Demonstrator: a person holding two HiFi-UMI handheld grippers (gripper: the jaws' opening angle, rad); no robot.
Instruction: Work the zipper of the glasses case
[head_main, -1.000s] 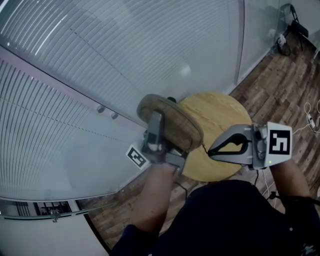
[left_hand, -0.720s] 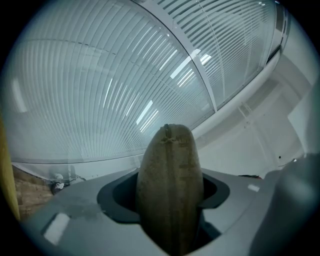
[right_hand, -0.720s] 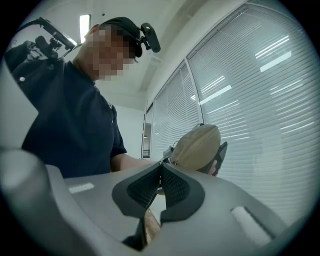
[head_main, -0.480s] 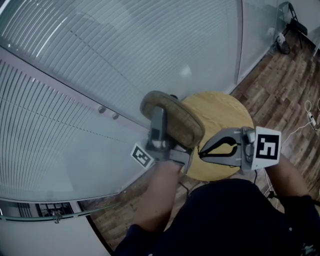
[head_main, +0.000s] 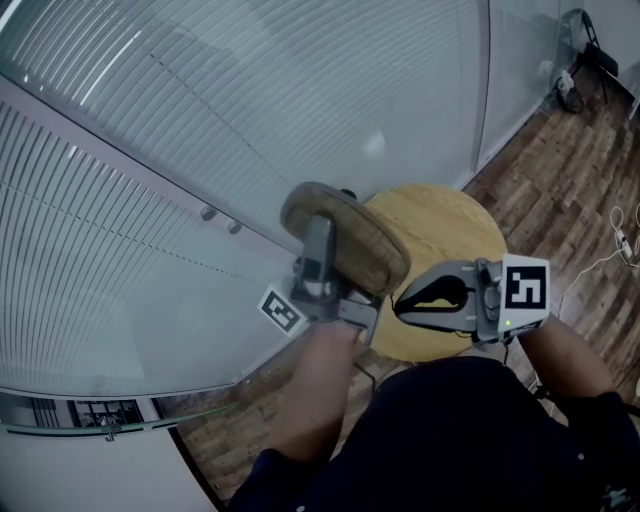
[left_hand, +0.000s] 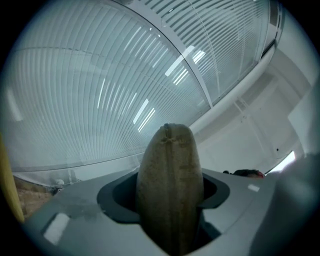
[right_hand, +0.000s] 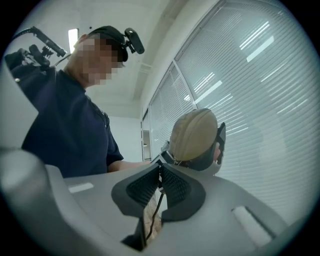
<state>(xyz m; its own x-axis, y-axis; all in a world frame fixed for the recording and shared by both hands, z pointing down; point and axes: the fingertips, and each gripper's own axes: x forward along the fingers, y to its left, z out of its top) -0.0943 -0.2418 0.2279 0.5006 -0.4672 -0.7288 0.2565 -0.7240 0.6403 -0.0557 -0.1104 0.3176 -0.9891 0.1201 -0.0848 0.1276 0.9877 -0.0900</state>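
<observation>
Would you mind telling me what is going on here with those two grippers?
A person is working on a glasses case with a handheld gripper in each hand. The left gripper is clamped on the tan case and holds it up in the air, with a round wooden table below. The right gripper points across at the case's edge and is shut on a thin dark cord, apparently the zipper's pull.

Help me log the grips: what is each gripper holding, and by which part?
The left gripper clamps the glasses case across its body, one rounded end poking past it. The right gripper pinches the thin zipper cord.
</observation>
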